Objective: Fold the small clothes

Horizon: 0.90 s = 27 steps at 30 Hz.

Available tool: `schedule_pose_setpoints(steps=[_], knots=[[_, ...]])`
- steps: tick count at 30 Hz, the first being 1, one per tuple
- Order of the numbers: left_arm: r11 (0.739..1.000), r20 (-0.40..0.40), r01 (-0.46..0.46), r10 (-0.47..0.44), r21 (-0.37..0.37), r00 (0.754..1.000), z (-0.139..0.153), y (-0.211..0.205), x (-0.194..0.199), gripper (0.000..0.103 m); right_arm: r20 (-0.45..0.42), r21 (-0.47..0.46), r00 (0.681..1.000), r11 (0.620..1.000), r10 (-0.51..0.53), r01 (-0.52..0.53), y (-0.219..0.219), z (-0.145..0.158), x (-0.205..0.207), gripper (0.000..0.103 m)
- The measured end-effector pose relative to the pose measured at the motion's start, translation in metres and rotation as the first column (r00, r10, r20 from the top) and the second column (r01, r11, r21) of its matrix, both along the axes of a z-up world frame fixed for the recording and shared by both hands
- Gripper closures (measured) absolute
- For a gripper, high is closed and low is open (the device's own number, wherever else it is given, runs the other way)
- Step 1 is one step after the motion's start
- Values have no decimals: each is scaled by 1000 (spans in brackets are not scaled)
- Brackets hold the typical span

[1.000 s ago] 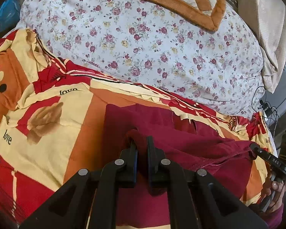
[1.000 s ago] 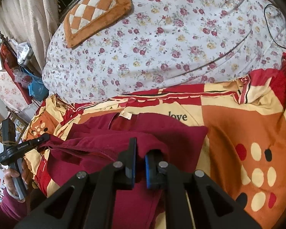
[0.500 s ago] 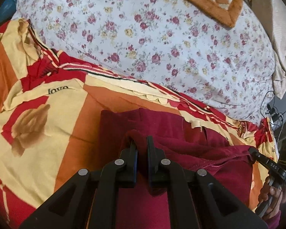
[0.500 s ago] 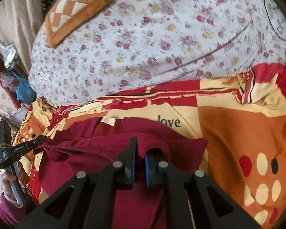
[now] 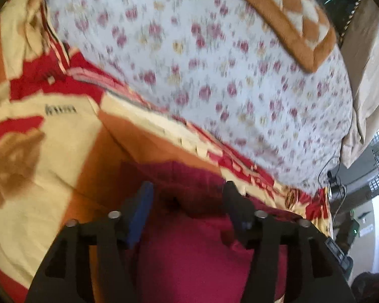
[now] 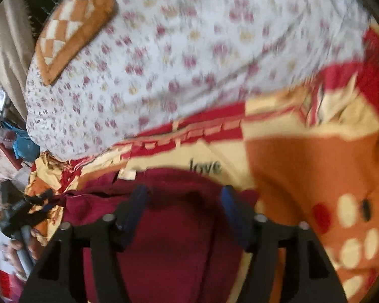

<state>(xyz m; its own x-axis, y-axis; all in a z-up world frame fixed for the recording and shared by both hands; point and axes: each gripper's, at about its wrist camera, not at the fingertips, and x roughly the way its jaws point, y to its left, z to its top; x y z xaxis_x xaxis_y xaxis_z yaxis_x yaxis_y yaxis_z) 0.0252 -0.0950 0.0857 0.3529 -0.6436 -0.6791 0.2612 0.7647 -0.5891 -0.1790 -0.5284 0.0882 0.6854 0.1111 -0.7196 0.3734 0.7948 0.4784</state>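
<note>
Both tongs stand spread over a maroon garment point(image 5: 189, 252) lying on a red, orange and cream blanket point(image 5: 63, 151): the left gripper point(image 5: 187, 197) and right gripper point(image 6: 183, 197) grip nothing, though motion blur softens the fabric's folded edge.
</note>
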Motion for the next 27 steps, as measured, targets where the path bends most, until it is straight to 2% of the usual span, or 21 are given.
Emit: schedule_pose_setpoints(steps=[3, 5, 7, 9, 11, 13, 14, 18, 21, 24, 27], knots=[[1000, -7, 14, -14, 12, 1000, 3, 1, -4, 54, 37, -44, 997, 996, 73, -71, 14, 13, -2, 38], [997, -4, 13, -12, 81, 1000, -4, -5, -8, 54, -18, -122, 995, 987, 101, -102, 27, 9, 7, 42], [987, -17, 6, -3, 163, 1000, -17, -9, -9, 54, -52, -154, 993, 981, 108, -115, 32, -4, 20, 45], [972, -60, 7, 7, 233, 998, -35, -13, -10, 54, -107, -176, 993, 982, 53, -72, 27, -26, 35, 45], [962, -79, 9, 13, 271, 997, -51, -13, -9, 54, -182, -196, 983, 980, -1, -36, 16, -47, 45, 45], [966, -75, -2, 22, 258, 997, -53, -7, -12, 54, -203, -132, 979, 991, -21, -6, 2, -62, 49, 45], [968, -74, -6, 25, 250, 997, -51, -4, -14, 54, -193, -99, 981, 995, -29, 10, -3, -60, 47, 45], [980, -66, 7, 6, 201, 998, -41, 11, -26, 54, -140, -85, 990, 996, -26, 14, -1, -33, 20, 44], [988, -54, 29, -21, 155, 998, -31, 23, -41, 54, -102, -27, 994, 999, 37, -40, 8, -13, -12, 43], [990, -41, 52, -47, 130, 998, -25, 32, -57, 54, -47, -40, 995, 995, 85, -87, 24, 5, -59, 43], [991, -32, 65, -62, 117, 998, -21, 39, -74, 54, -44, -20, 989, 989, 143, -144, 43, 6, -86, 43]])
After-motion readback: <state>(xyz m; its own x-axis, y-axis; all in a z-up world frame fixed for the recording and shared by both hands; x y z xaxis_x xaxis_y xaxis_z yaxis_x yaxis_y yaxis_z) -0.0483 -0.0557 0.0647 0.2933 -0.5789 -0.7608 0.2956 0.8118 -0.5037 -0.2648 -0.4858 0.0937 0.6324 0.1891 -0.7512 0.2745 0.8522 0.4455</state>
